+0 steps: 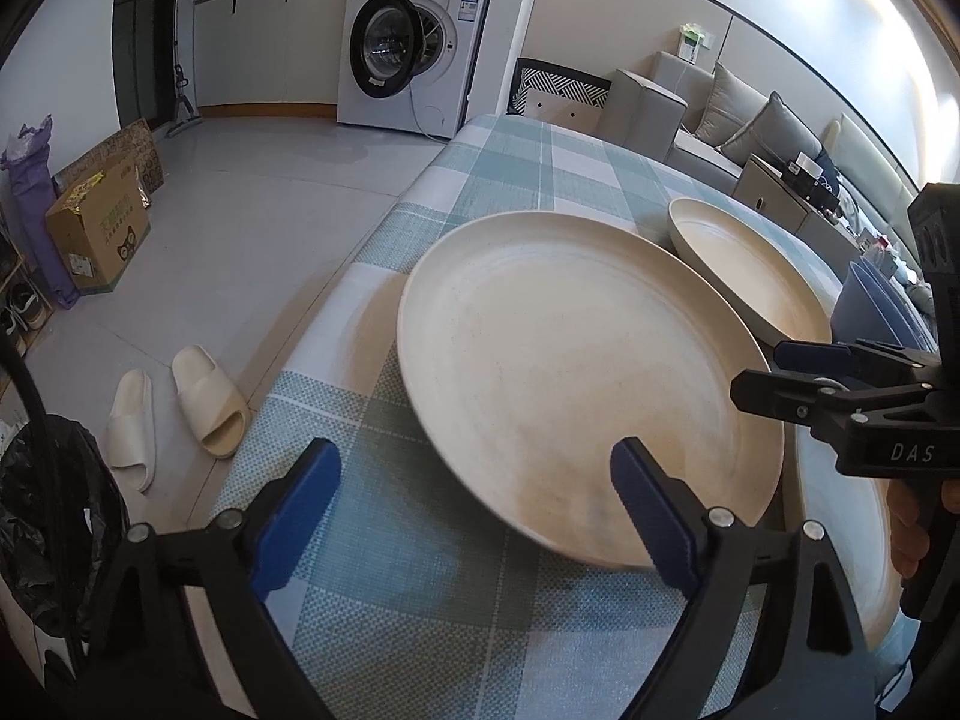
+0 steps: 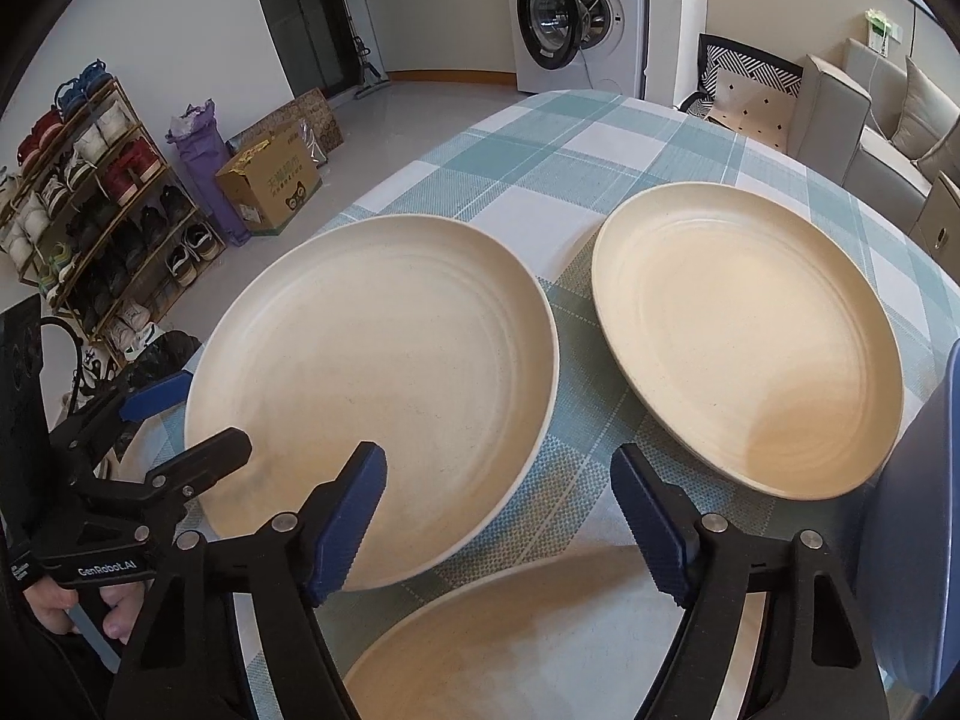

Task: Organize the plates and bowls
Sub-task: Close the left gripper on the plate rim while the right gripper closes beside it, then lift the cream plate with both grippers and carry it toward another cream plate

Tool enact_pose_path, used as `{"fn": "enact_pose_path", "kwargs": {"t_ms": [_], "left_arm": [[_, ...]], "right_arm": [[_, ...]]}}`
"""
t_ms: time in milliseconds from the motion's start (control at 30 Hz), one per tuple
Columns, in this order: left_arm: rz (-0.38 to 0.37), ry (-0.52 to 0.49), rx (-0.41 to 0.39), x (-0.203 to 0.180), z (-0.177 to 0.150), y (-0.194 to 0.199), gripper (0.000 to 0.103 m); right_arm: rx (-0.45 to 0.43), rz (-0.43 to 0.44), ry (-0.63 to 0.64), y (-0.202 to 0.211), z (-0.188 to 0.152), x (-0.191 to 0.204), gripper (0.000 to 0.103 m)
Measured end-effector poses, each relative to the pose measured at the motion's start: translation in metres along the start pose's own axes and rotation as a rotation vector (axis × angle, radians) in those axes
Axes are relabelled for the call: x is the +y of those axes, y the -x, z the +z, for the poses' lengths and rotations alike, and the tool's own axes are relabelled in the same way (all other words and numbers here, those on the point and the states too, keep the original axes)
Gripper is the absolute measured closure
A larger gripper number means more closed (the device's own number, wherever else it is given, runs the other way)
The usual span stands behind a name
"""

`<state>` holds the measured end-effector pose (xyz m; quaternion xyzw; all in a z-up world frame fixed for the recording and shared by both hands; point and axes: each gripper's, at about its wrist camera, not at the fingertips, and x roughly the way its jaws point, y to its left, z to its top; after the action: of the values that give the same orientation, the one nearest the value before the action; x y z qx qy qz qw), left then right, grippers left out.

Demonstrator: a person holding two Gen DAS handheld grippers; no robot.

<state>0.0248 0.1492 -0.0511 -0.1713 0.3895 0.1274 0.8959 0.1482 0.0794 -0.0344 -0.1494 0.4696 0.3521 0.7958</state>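
Observation:
Three cream plates lie on the checked tablecloth. The left plate (image 2: 372, 402) (image 1: 576, 372) is nearest my left gripper (image 1: 474, 516), which is open with its right finger over the plate's near rim. A second plate (image 2: 744, 336) (image 1: 744, 264) lies to the right. A third plate (image 2: 540, 642) (image 1: 840, 528) lies just under my right gripper (image 2: 498, 522), which is open and empty above the cloth between the plates. A blue bowl (image 2: 918, 516) (image 1: 870, 306) stands at the far right.
The table edge (image 1: 336, 300) drops to the floor on the left, with slippers (image 1: 180, 414), a cardboard box (image 1: 96, 234) and a shoe rack (image 2: 90, 198) there. A washing machine (image 2: 582, 12) and a sofa (image 1: 750, 120) stand beyond the table.

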Motion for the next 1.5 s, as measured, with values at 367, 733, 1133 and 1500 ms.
{"fn": "enact_pose_path", "kwargs": {"t_ms": [367, 733, 1133, 1500], "left_arm": [[-0.005, -0.006, 0.004, -0.001, -0.001, 0.0, 0.027], [-0.016, -0.001, -0.003, 0.001, -0.003, 0.002, 0.059], [-0.025, -0.02, -0.001, -0.004, -0.003, 0.002, 0.067], [-0.015, -0.021, -0.007, -0.004, -0.002, 0.003, 0.067]], "right_arm": [[0.027, -0.005, -0.003, -0.007, -0.001, 0.0, 0.034], [0.02, -0.015, 0.017, -0.008, 0.0, 0.006, 0.056], [-0.002, -0.043, 0.047, -0.004, -0.001, 0.013, 0.063], [-0.028, -0.053, 0.069, 0.001, -0.002, 0.018, 0.063]]}}
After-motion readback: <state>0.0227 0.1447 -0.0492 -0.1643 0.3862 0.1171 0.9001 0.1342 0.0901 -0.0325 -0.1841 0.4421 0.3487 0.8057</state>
